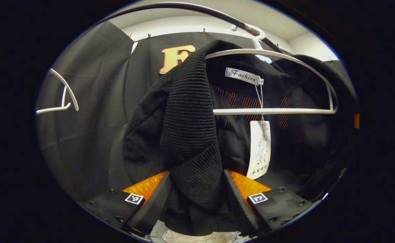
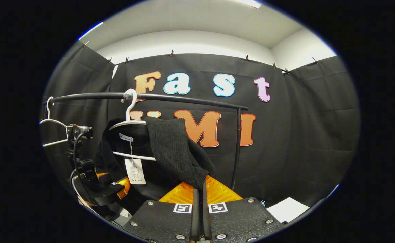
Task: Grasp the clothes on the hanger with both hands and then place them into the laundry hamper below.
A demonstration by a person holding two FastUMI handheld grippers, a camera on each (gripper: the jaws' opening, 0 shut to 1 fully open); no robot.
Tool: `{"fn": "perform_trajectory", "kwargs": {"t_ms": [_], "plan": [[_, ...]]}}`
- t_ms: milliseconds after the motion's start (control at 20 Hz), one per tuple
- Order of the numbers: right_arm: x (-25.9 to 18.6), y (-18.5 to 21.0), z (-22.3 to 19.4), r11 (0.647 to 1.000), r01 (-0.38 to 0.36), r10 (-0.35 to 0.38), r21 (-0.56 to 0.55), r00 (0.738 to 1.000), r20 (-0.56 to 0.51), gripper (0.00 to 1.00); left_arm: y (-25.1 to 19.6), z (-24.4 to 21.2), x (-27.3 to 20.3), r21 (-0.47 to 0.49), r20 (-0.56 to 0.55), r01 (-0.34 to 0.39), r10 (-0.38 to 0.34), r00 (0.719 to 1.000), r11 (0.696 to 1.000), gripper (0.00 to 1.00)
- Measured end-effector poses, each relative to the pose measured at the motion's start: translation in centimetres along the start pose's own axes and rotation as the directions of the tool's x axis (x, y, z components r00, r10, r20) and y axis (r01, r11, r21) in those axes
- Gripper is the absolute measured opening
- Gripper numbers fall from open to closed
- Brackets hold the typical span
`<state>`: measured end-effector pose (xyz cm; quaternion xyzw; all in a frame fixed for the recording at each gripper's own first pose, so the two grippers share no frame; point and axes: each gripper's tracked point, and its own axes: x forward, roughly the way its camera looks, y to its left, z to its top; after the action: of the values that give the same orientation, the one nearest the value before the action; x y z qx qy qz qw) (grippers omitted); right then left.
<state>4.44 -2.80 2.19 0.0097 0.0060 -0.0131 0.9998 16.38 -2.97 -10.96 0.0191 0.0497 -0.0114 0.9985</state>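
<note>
While the black knit garment hangs on the white hanger, in the left gripper view our left gripper has its jaws half open around a fold. In the right gripper view our right gripper pinches the sleeve end, jaws nearly closed. Lifting off and hamper placement remain.

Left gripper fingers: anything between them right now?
Yes. In the left gripper view a thick fold of the black knit garment hangs between the fingers of the left gripper, still draped on the white hanger.
</note>
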Motion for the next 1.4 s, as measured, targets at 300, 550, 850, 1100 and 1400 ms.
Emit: {"fn": "perform_trajectory", "kwargs": {"t_ms": [300,550,850,1100,1400], "plan": [[0.4,-0.9,0.4,1.0,0.018,-0.018,-0.015,1.0,0.005,0.03,2.5,-0.3,-0.2,-0.02,-0.019,-0.047,0.047,0.999,0.999,0.27],[0.4,-2.1,2.1,0.999,0.042,-0.041,-0.029,0.999,0.033,0.03,3.4,0.5,-2.1,-0.015,-0.043,0.001,-0.002,0.999,1.0,0.14],[1.6,-4.3,4.2,0.998,0.05,-0.048,-0.041,0.998,0.049,0.02,7.9,4.9,-4.7,-0.046,-0.008,-0.044,0.044,0.999,0.998,0.14],[3.2,-5.7,6.7,0.998,0.03,-0.026,-0.048,0.997,0.078,0.02,11.4,8.5,-5.7,-0.013,0.051,-0.086,0.087,0.995,0.996,0.11],[7.8,-7.8,7.6,0.999,-0.047,0.049,-0.023,0.996,0.075,0.02,14.9,11.3,-5.6,0.02,0.092,-0.137,0.134,0.987,0.99,0.11]]}}
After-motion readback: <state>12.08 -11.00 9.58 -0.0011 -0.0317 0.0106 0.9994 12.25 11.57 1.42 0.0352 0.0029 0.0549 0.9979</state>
